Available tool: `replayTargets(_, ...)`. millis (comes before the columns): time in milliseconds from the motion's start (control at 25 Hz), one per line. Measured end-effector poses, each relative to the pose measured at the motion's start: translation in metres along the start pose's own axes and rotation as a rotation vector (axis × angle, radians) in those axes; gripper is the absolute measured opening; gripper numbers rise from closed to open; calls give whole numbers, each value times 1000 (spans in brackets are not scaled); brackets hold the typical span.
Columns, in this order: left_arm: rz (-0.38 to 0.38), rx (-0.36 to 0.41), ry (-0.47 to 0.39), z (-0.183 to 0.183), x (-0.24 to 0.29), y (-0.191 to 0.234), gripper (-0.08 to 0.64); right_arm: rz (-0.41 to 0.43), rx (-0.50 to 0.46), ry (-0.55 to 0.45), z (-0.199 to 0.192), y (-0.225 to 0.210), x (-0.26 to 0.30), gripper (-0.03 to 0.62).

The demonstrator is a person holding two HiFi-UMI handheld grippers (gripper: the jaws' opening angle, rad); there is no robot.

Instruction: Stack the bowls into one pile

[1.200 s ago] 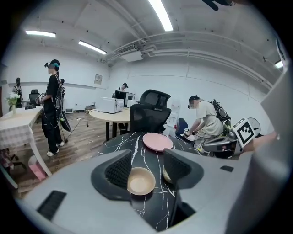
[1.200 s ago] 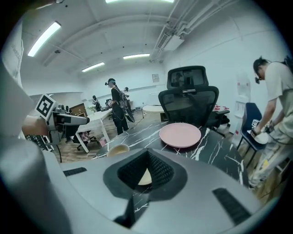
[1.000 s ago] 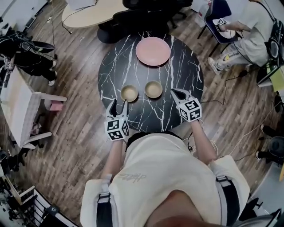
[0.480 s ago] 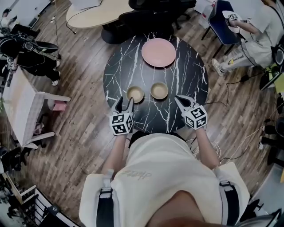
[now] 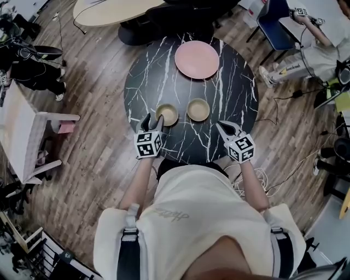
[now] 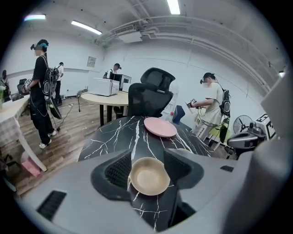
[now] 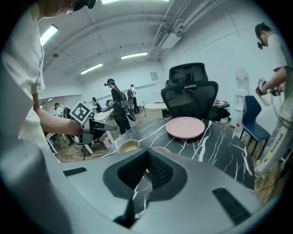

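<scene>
Two tan bowls stand side by side on the round black marble table: the left bowl and the right bowl. My left gripper is open at the left bowl's near edge. In the left gripper view the left bowl lies between the spread jaws of the left gripper, and the pads stand clear of its rim. My right gripper is shut and empty, near the table's front right, short of the right bowl. In the right gripper view the closed right gripper partly hides the right bowl.
A pink plate lies at the table's far side. A black office chair and a beige oval table stand beyond it. A white table is at the left. Several people stand or sit around the room.
My left gripper has moved forward and down, so its jaws now reach the left bowl's near edge. The right gripper has shifted slightly and stays shut.
</scene>
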State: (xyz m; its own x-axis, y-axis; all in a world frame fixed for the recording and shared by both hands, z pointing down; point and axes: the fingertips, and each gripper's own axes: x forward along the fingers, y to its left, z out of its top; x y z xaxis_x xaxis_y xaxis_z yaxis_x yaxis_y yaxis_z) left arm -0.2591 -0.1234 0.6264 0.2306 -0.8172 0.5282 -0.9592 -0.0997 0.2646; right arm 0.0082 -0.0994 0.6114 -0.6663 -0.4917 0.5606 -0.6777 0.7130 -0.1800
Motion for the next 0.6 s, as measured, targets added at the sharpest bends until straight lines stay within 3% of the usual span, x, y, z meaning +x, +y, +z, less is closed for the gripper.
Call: replayTargets(600,-36,-50,162,-49,61,35,238,47,-11,66,6,12,43,6)
